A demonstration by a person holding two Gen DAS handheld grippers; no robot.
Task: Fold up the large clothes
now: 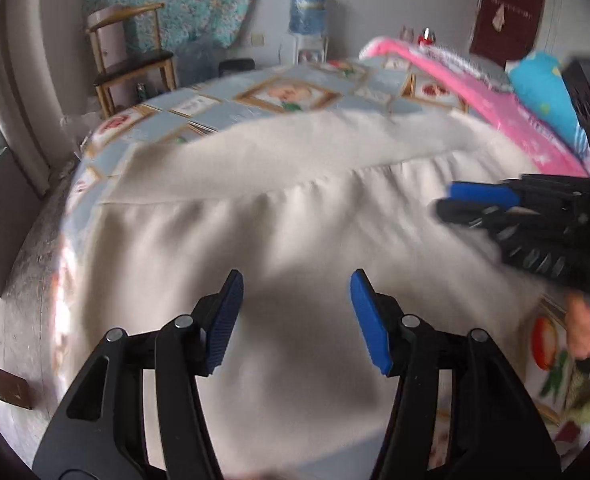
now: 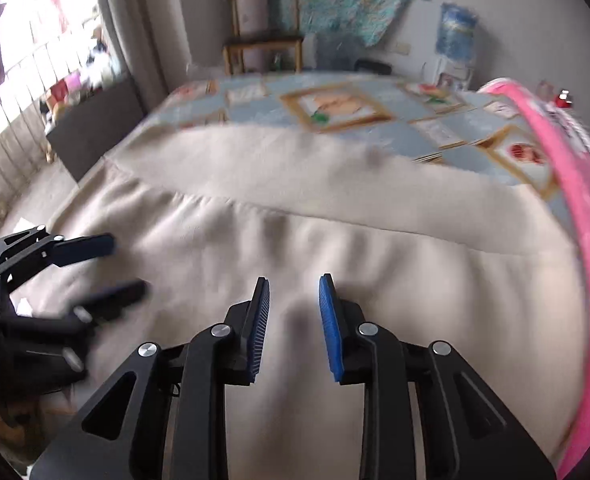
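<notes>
Closest to you, your left gripper (image 1: 295,300) hovers over the near part of the cream garment (image 1: 279,208) with its blue pads spread wide and nothing between them; your right gripper (image 2: 294,304) is just beside it over the same cloth, its pads apart by a narrower gap and likewise empty. The garment lies spread across the patterned bedsheet (image 1: 255,100), a gathered seam crossing it from side to side just beyond your fingertips. The step in hand looks like picking grasp points for a fold, so come down on the near hem with both tools well apart, and close on a single layer at a matching height on each side so the fold runs parallel to that seam. Lift evenly; the fabric looks soft and will sag in the middle. Further off, the pink blanket (image 2: 571,184) borders the garment's right side, so keep the cloth from dragging over it.
</notes>
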